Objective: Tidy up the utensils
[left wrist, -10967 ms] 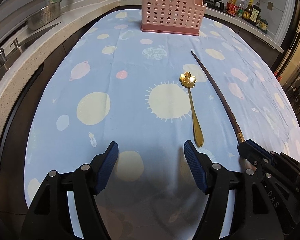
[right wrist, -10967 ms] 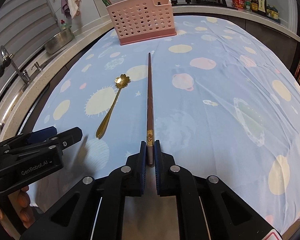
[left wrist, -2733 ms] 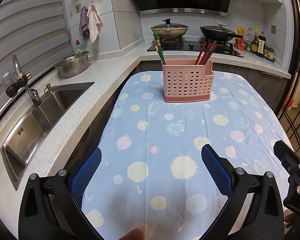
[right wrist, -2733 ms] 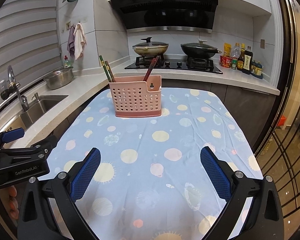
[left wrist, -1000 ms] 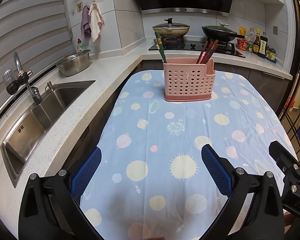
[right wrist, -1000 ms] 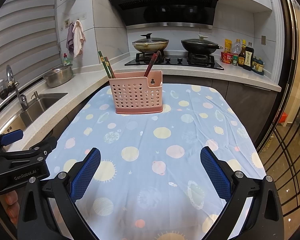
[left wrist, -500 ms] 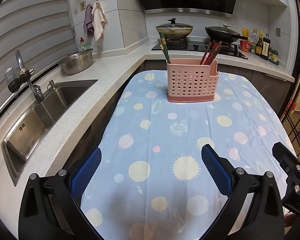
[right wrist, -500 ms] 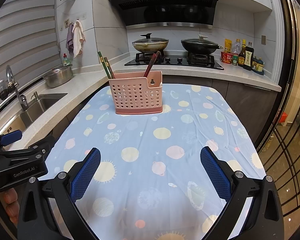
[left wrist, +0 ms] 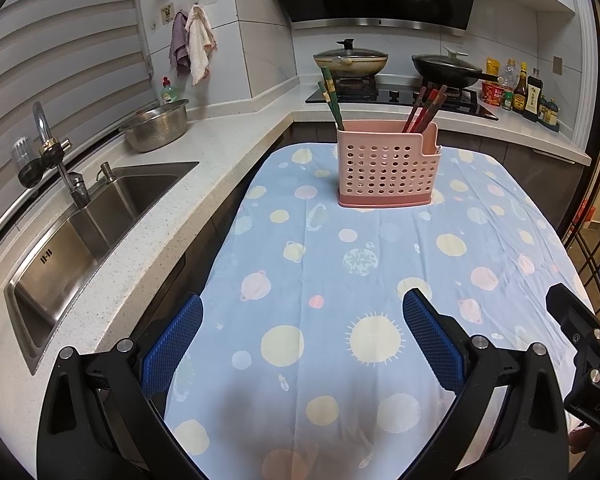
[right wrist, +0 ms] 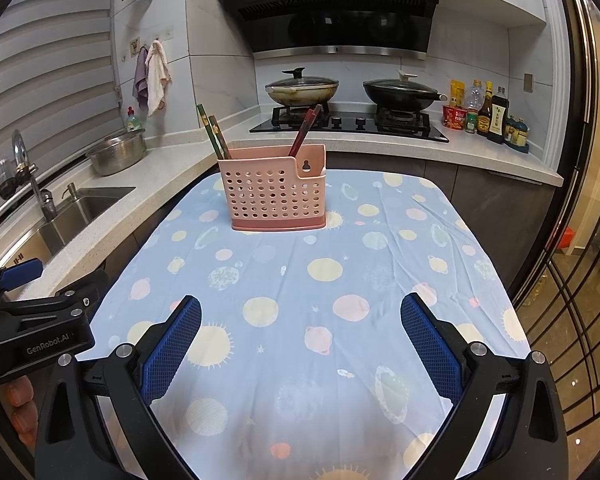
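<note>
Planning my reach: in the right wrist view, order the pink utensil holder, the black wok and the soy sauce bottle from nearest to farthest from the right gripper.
From the right gripper:
1. Pink utensil holder, on the tablecloth, ahead and slightly left.
2. Black wok, on the stove's right burner.
3. Soy sauce bottle, far right on the counter, about level with the wok; nearly tied.

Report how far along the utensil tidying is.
Looks essentially finished. Done: the green chopsticks and red chopsticks stand in the pink holder, and no loose utensil shows on the tablecloth. In hand: nothing; the left gripper and right gripper are both open and empty, back from the holder. Left: nothing visible.
</note>
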